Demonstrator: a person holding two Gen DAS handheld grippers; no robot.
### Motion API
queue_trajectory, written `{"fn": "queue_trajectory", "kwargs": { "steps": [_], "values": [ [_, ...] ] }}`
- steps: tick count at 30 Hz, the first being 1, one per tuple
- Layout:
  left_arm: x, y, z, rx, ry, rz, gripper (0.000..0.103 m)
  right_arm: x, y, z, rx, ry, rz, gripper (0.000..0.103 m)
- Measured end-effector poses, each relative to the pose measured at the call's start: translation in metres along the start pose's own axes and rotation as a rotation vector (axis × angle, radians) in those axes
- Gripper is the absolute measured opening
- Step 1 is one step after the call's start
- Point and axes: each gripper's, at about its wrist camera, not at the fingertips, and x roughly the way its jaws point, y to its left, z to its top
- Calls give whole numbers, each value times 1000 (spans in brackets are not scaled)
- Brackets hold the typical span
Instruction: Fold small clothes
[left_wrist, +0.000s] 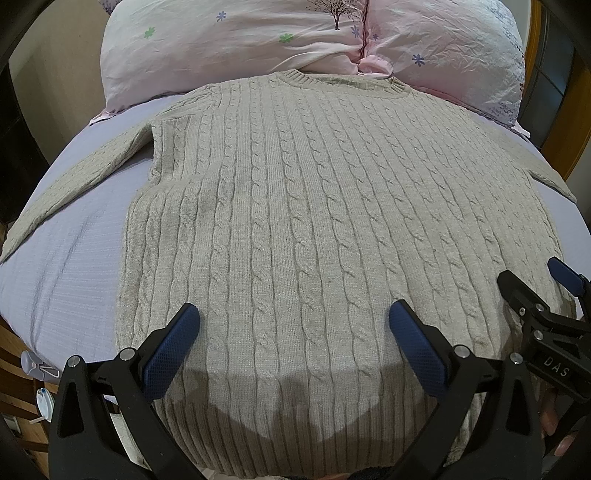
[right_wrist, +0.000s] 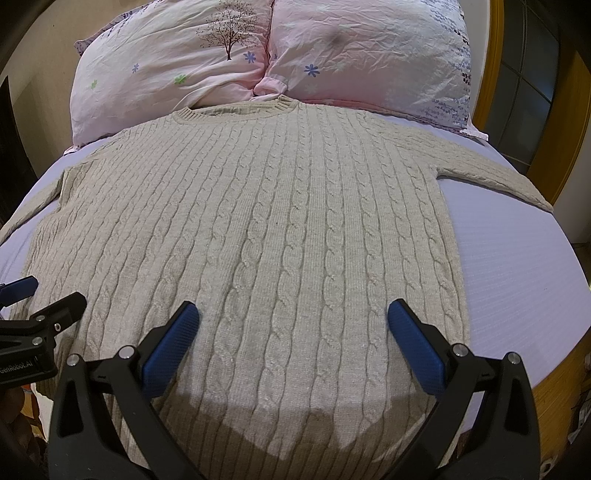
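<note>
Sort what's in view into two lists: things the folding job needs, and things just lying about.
For the job:
- cable-knit sweater, spread flat on the bed, sleeves out
- left tongs, open above the hem
- right tongs, open above the hem

Just lying about:
- two pink floral pillows beyond the collar
- lavender bedsheet under the sweater

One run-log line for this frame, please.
stage: pre-fold | sweater: flat on bed, sleeves out | left claw: open, empty | right claw: open, empty
</note>
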Motion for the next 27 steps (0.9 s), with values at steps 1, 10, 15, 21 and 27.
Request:
{"fn": "queue_trajectory", "kwargs": {
  "steps": [1,10,15,21,27],
  "values": [
    [0,0,0,0,0,0,102,0,0,0,0,0,0,101],
    [0,0,0,1,-1,0,102,1,0,0,-1,0,0,101],
    [0,0,-2,7,-11,-1,102,3,0,0,-19,1,14,101],
    [-1,2,2,14,-2,-25,102,3,-14,4,-49,-19,85,101],
    [-15,45,16,-126,-97,-212,102,-20,-178,49,432,-168,47,101]
  ]
}}
